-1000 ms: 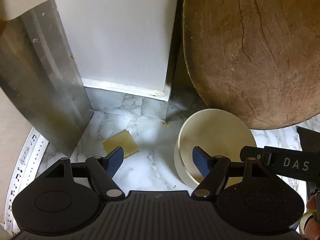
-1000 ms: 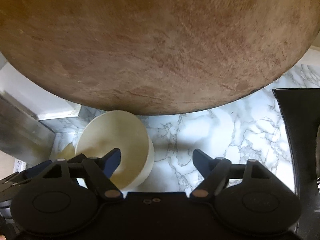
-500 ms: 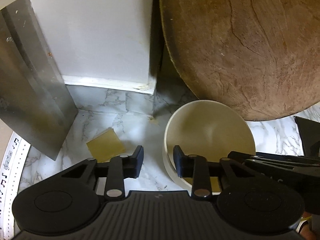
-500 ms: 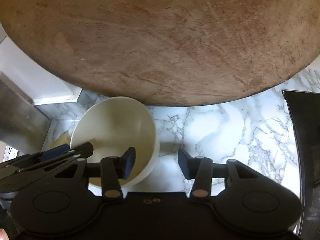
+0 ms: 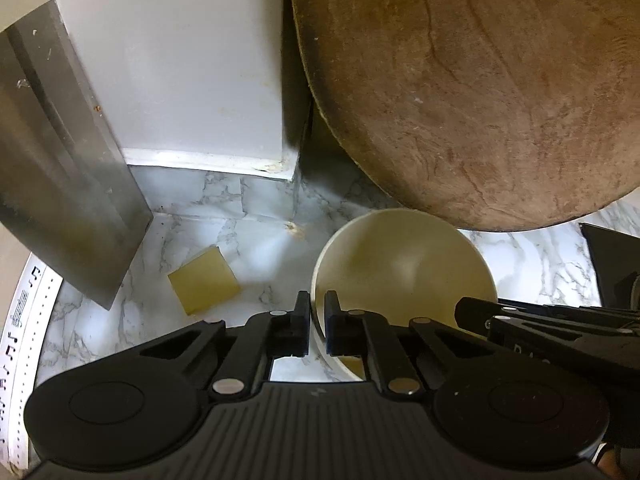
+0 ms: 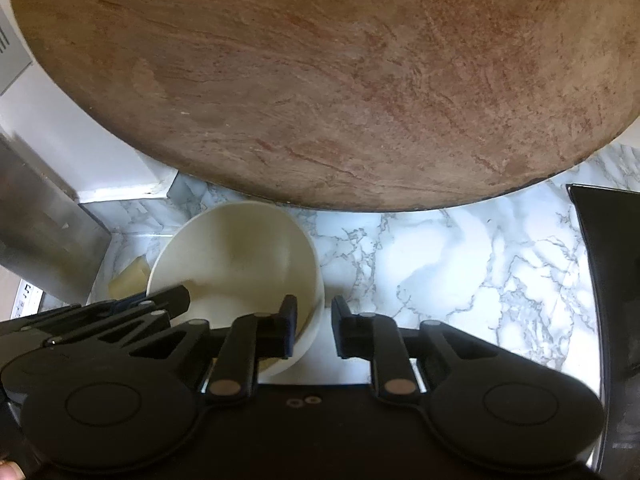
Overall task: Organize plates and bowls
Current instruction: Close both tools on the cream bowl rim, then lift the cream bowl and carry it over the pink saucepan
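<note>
A cream bowl (image 5: 404, 268) sits on the marble counter (image 5: 248, 240) below a big round wooden board. My left gripper (image 5: 317, 328) is shut on the bowl's left rim, one finger outside and one inside. In the right wrist view the same bowl (image 6: 240, 256) shows at lower left. My right gripper (image 6: 314, 330) is shut on its right rim, left finger inside, right finger outside. Each gripper shows at the edge of the other's view.
The round wooden board (image 6: 312, 80) leans upright against the wall close behind the bowl. A steel sheet (image 5: 60, 168) leans at the left. A yellow sponge piece (image 5: 204, 280) lies left of the bowl. A black appliance edge (image 6: 608, 280) stands at the right.
Both grippers have closed from wide open onto opposite sides of the bowl's rim. The bowl now looks more upright in both views.
</note>
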Action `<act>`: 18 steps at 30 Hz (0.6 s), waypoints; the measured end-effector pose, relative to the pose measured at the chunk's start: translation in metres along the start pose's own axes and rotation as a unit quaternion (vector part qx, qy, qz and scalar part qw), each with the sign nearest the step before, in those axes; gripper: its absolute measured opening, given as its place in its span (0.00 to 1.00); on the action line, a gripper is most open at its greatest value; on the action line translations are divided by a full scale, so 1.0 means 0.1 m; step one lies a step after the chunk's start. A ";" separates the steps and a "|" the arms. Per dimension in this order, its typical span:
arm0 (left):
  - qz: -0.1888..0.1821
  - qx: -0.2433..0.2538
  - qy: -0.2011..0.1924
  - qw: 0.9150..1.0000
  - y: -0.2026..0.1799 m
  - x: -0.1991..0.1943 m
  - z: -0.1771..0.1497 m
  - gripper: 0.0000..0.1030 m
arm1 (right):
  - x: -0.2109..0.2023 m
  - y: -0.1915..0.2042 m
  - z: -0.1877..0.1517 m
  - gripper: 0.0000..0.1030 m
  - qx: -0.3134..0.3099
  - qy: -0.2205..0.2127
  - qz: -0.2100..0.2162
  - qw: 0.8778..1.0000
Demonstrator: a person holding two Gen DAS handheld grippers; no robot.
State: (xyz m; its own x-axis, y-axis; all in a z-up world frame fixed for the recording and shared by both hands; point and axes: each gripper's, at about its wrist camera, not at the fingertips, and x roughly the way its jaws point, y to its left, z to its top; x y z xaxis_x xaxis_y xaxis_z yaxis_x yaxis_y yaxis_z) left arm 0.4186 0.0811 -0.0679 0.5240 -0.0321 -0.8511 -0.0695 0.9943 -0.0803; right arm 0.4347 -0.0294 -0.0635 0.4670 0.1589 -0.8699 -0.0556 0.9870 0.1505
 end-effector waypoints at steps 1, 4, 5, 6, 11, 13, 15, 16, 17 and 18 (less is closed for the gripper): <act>0.001 0.002 -0.001 1.000 0.00 -0.03 -0.01 0.06 | -0.03 -0.01 -0.01 0.15 0.000 0.000 0.002 1.000; 0.001 0.007 -0.002 1.000 0.01 -0.13 -0.04 0.06 | -0.13 -0.01 -0.04 0.15 -0.003 -0.001 0.002 1.000; 0.002 0.007 -0.003 1.000 0.01 -0.17 -0.05 0.06 | -0.17 0.00 -0.05 0.15 -0.005 -0.003 0.001 1.000; 0.003 0.009 -0.005 1.000 -0.01 -0.21 -0.06 0.06 | -0.20 0.00 -0.07 0.15 -0.007 -0.005 0.002 1.000; 0.005 0.011 -0.014 1.000 -0.06 -0.44 -0.14 0.06 | -0.42 -0.01 -0.17 0.15 -0.012 -0.013 0.007 1.000; 0.006 0.011 -0.018 1.000 -0.08 -0.55 -0.18 0.06 | -0.52 0.00 -0.22 0.15 -0.015 -0.019 0.006 1.000; 0.005 0.012 -0.022 1.000 -0.11 -0.68 -0.23 0.06 | -0.64 0.00 -0.26 0.15 -0.018 -0.024 0.006 1.000; 0.006 0.012 -0.025 1.000 -0.14 -0.75 -0.26 0.06 | -0.71 0.00 -0.30 0.15 -0.020 -0.026 0.006 0.999; 0.006 0.014 -0.028 1.000 -0.16 -0.82 -0.29 0.06 | -0.78 0.00 -0.32 0.15 -0.022 -0.028 0.007 0.999; 0.007 0.016 -0.030 0.999 -0.18 -0.88 -0.31 0.06 | -0.85 0.00 -0.36 0.15 -0.025 -0.031 0.007 0.999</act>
State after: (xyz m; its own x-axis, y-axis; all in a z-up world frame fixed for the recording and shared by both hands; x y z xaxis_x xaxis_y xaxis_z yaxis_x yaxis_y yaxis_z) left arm 0.3473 0.0628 -0.0080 0.5729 -0.0137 -0.8195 -0.0506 0.9974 -0.0521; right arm 0.3638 -0.0426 -0.0065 0.5197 0.1724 -0.8368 -0.1049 0.9849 0.1377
